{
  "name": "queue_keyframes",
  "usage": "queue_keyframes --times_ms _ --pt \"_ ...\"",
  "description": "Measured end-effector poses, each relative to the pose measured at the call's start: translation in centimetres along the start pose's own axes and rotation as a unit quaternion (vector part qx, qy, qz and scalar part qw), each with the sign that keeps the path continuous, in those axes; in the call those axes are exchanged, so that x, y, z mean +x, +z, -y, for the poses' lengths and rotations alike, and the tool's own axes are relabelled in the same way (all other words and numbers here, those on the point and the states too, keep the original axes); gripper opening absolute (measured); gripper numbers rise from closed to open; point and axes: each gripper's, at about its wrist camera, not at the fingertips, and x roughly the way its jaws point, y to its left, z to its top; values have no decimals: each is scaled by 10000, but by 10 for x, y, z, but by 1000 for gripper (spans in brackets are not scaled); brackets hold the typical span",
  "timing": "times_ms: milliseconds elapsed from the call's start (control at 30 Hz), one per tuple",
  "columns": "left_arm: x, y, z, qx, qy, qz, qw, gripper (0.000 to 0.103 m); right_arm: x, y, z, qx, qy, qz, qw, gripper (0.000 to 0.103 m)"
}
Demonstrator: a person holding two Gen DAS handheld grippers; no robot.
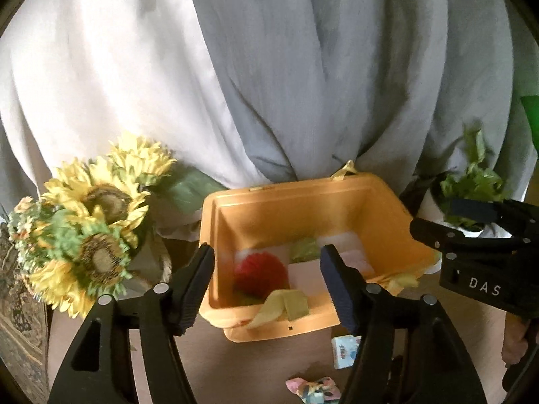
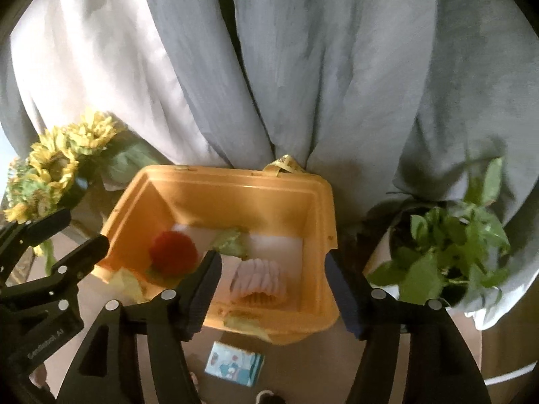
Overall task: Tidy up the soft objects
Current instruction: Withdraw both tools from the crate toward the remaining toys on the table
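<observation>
Orange plastic bin point(image 2: 323, 202) on a brown tabletop point(image 2: 303, 363), before grey curtains point(image 2: 303, 67). Already inside: a red pom-pom point(image 2: 173, 252), a pink pleated piece point(image 2: 259, 281), a green scrap point(image 2: 230, 244) and white foam-like pads point(image 2: 273, 245); yellow-green strips point(image 1: 286, 304) drape over the near rim. Left outside — a small printed tissue pack point(image 2: 234, 363) and a floral cloth scrap point(image 1: 313, 389), both on the table just before the bin. Left gripper point(image 1: 266, 286) and right gripper point(image 2: 273, 289) hover over the bin's near edge, fingers spread wide, holding nothing. Judged mostly done — two items appear to remain. Sunflowers point(image 1: 94, 222) and a potted plant point(image 2: 448, 252) flank the bin.
</observation>
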Motion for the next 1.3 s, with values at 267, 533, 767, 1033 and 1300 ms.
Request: queue_keyframes --times_ms 267,533,767,1033,1300 --pt "-37 -12 7 -13 1 312 9995 67 -42 -18 -2 123 -4 390 9992 68" --pt "-72 -30 16 58 -47 613 9981 69 -83 -39 7 311 -220 865 9955 72" --pt "-97 -53 23 139 -38 826 9965 71 -108 -64 6 362 -247 1038 9936 73" --pt "-119 -77 26 46 1 969 9953 72 -123 -95 -2 337 -322 1095 9929 76" --pt "-128 -96 37 198 -85 1022 9945 73 -128 -121 1 375 -287 965 9942 77"
